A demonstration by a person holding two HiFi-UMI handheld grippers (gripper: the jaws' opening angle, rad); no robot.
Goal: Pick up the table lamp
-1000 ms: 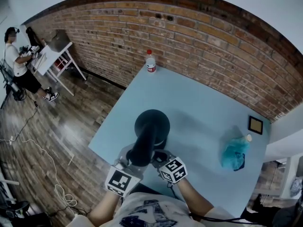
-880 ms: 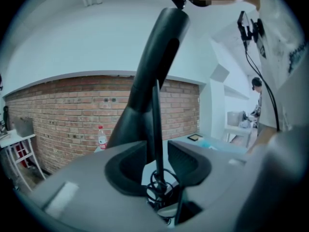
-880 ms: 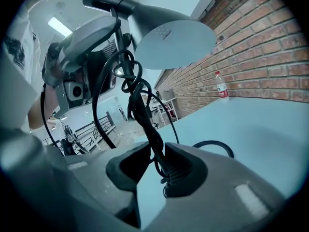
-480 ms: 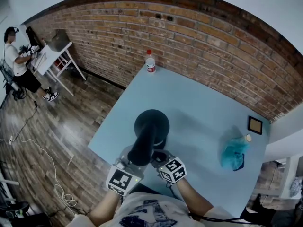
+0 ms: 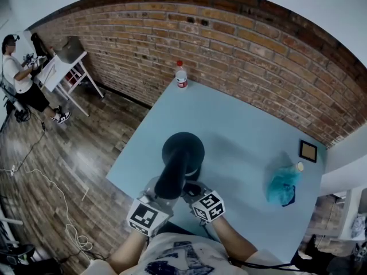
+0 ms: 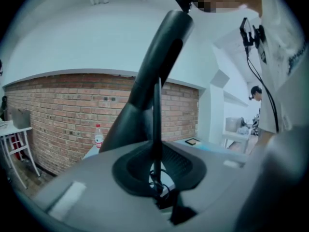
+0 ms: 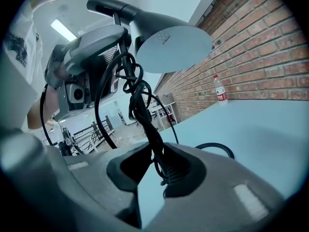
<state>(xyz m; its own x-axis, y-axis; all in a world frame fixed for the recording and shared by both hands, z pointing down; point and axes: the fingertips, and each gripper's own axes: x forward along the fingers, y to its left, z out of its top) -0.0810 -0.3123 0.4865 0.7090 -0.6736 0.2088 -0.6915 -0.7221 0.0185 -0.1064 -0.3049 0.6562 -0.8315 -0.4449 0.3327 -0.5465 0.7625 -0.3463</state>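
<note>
A black table lamp (image 5: 182, 153) stands on the light blue table (image 5: 246, 125) near its front edge, and its round shade (image 7: 171, 47) hangs over both grippers. My left gripper (image 6: 158, 178) has the lamp's thin stem (image 6: 157, 124) between its jaws. They have just been closing and sit close around the stem, with a sliver of light still beside it. My right gripper (image 7: 154, 170) has also been closing. The lamp's bundled black cord (image 7: 140, 105) lies against one pad, with a gap on the other side. Both marker cubes (image 5: 148, 216) (image 5: 207, 205) flank the lamp's arm.
A plastic bottle (image 5: 182, 75) stands at the table's far corner by the brick wall. A teal bag (image 5: 282, 187) and a small framed square (image 5: 309, 151) lie to the right. A cord loop (image 7: 215, 149) rests on the table. A person (image 5: 17, 76) sits far left by a white table.
</note>
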